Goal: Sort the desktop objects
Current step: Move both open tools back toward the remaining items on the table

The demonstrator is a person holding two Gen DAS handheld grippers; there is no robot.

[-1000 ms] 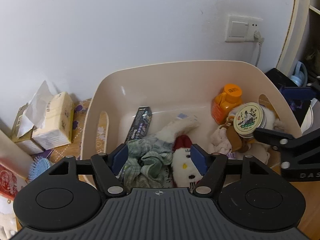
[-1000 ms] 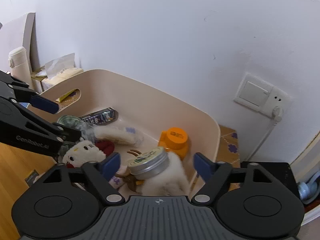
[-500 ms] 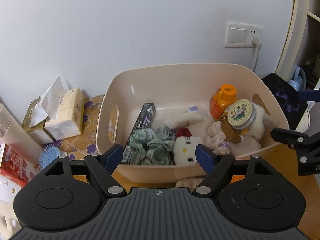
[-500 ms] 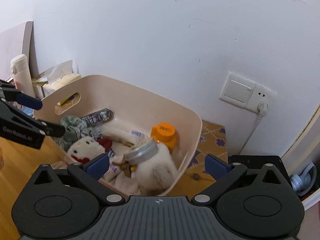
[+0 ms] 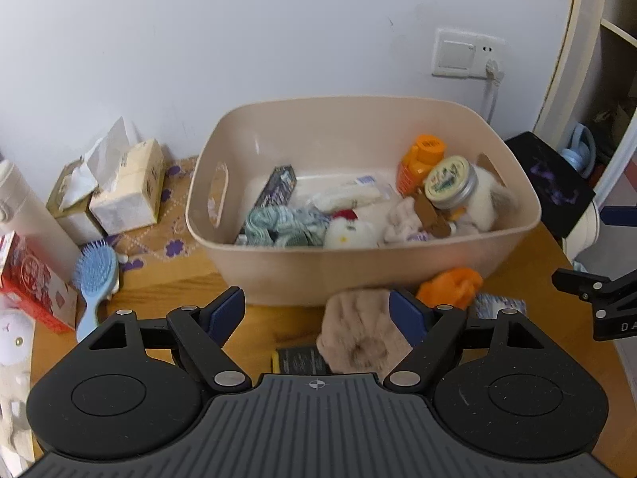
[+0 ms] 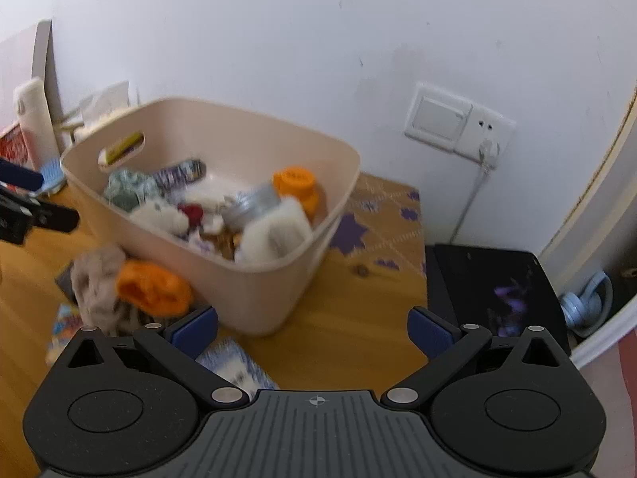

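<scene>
Both the left gripper (image 5: 318, 310) and right gripper (image 6: 312, 328) hang spread and empty short of the beige bin (image 5: 358, 257), so the next pick looks like the tan fuzzy cloth (image 5: 358, 334) just under the left one.

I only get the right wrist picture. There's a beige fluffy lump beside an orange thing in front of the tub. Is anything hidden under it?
Observer: Yes. The left wrist view shows a flat black packet poking out from beneath the beige fluffy lump.
Operator: Is the other gripper holding that lump?
Observer: No. The left gripper has its jaws wide open; the lump lies near the right-hand one, not pinched.
Operator: Anything further left that I can't see at all?
Observer: A white plush toy sits at the picture's far left edge.
</scene>
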